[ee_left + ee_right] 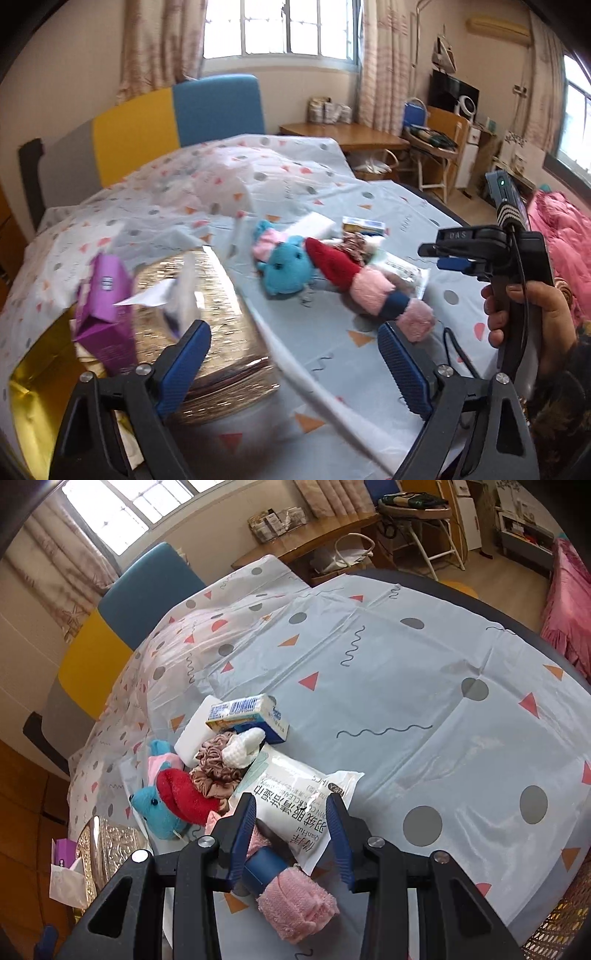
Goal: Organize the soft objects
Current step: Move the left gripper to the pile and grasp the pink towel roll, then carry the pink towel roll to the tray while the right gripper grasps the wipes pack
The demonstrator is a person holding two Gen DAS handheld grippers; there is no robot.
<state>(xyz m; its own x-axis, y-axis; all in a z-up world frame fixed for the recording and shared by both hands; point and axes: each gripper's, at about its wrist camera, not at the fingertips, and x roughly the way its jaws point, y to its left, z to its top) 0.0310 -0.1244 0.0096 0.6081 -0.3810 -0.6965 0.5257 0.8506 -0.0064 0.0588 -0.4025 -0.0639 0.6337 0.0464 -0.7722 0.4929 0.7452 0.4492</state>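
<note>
While the left gripper point(291, 363) hangs with its fingers point(184, 365) spread wide and nothing between them, a gold box point(207, 321) with a purple carton point(105, 314) sits at its near left. On the counter point(406, 686) lies a heap of soft things: blue plush point(155, 808), red hat point(181, 794), brown scrunchie point(218, 768), wipes pack point(295, 805), pink roll point(299, 904). The right gripper point(291, 834) stands partly open over the pack and roll; whether its pads touch either, I cannot tell.
</note>
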